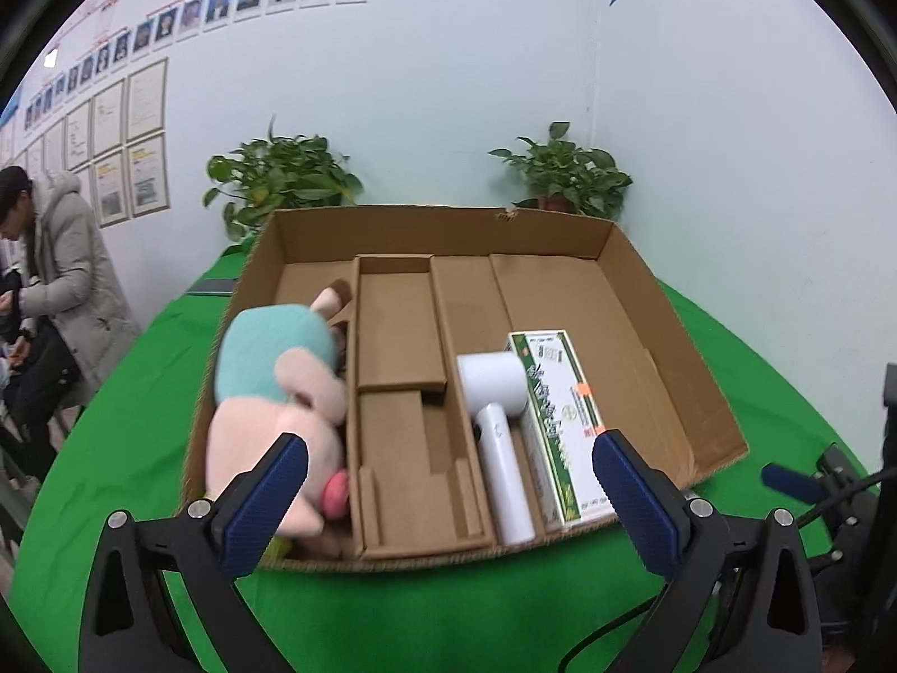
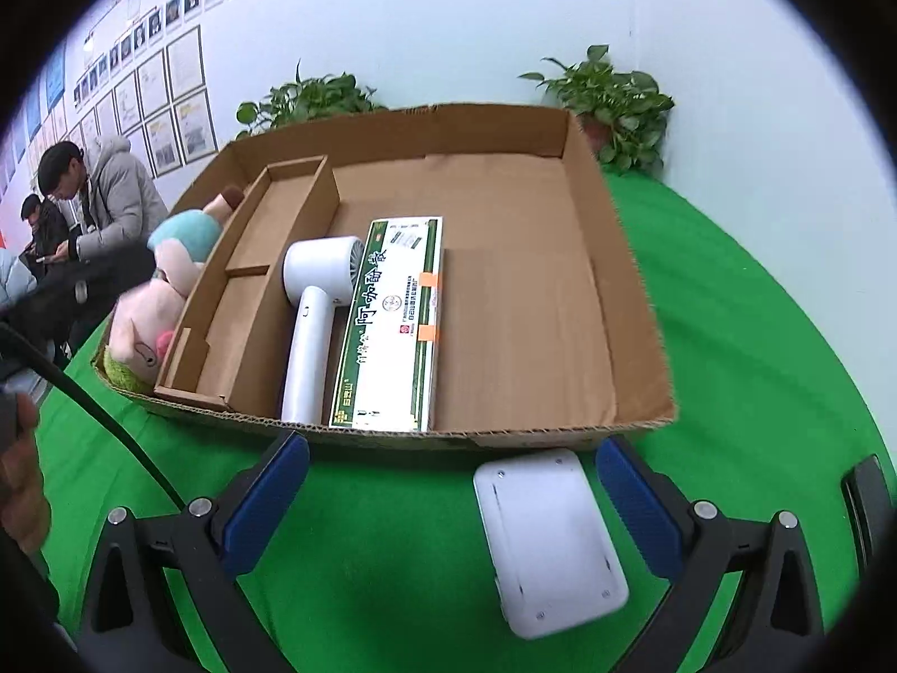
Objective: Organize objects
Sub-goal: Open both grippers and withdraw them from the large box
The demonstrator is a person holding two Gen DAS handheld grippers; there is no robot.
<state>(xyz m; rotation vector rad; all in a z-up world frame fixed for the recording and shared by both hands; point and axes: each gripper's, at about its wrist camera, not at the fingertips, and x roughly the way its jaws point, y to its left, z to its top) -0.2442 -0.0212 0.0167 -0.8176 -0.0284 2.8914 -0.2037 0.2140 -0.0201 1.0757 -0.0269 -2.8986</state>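
Note:
A shallow cardboard box (image 1: 661, 370) (image 2: 549, 129) sits on the green table. In its left compartment lies a pink and teal plush toy (image 1: 280, 381) (image 2: 162, 291). A white hair dryer (image 1: 496, 420) (image 2: 314, 303) and a green-and-white carton (image 1: 560, 415) (image 2: 392, 325) lie side by side in the middle. A white flat device (image 2: 549, 538) lies on the cloth in front of the box, between my right gripper's fingers. My left gripper (image 1: 448, 482) is open and empty above the box's near edge. My right gripper (image 2: 451, 482) is open around the white device.
Two potted plants (image 1: 280, 179) (image 1: 566, 174) stand behind the box against the wall. People sit at the left (image 1: 50, 280). The other gripper's black frame (image 1: 830, 493) shows at the right of the left wrist view. A black cable (image 2: 95, 409) crosses the left.

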